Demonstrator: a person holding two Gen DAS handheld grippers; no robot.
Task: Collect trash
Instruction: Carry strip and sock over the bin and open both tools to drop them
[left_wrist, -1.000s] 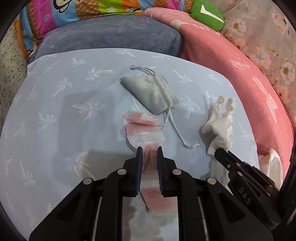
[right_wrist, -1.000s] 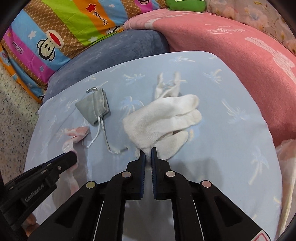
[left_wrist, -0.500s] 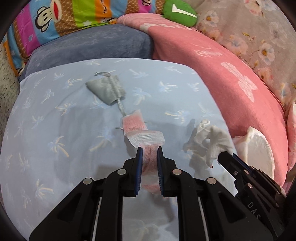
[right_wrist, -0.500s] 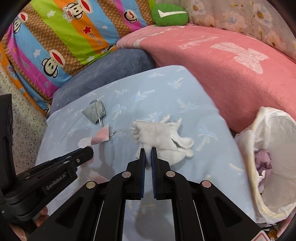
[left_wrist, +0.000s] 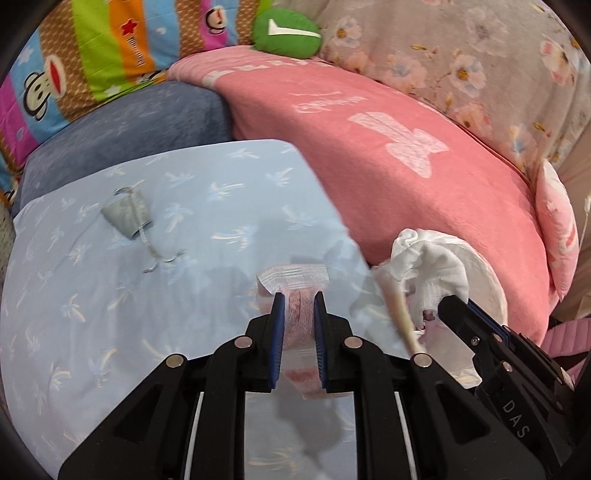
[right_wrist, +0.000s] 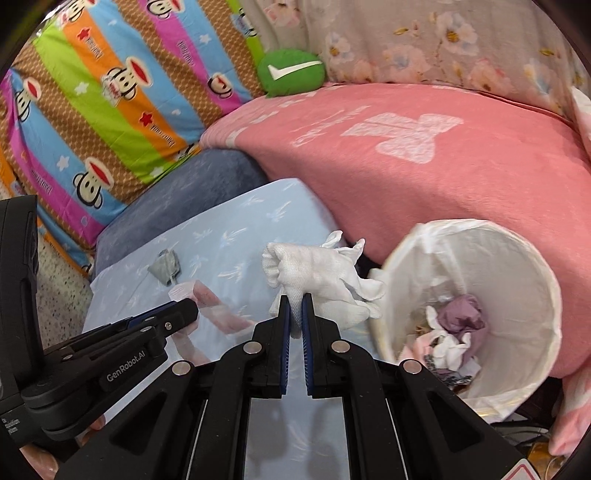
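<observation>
Both loads lifted clear of the light-blue palm-print sheet (left_wrist: 110, 332) on the bed and swung across toward the white-lined round trash bin (right_wrist: 532, 266). Left claw (left_wrist: 298, 301) nearly closed, pads pinching the crinkled pink-and-white plastic wrapper (left_wrist: 295, 288), which dangled below the fingers instead of lying flat as a second back. Right claw (right_wrist: 293, 303) clamped almost fully shut on the cuff of the white knitted glove (right_wrist: 317, 273), glove fingers flopping out toward the bin. Bin barely glimpsed a second ago, now filling the right side of the right wrist view, mouth tilted open, purple and white scraps already inside. Seen from the left wrist view too: bin rim (left_wrist: 487, 273) just behind the glove (left_wrist: 432, 258), beside the pink fleece blanket (left_wrist: 406, 166).

Left behind on the sheet: small grey drawstring pouch (left_wrist: 127, 216), well apart from both claws, shrinking in view as the hands pulled away.

Judged from this: transport stage well underway, glove closest to the drop, wrapper a little short of the rim. Pouch possibly one more pickup, if counted as trash.
</observation>
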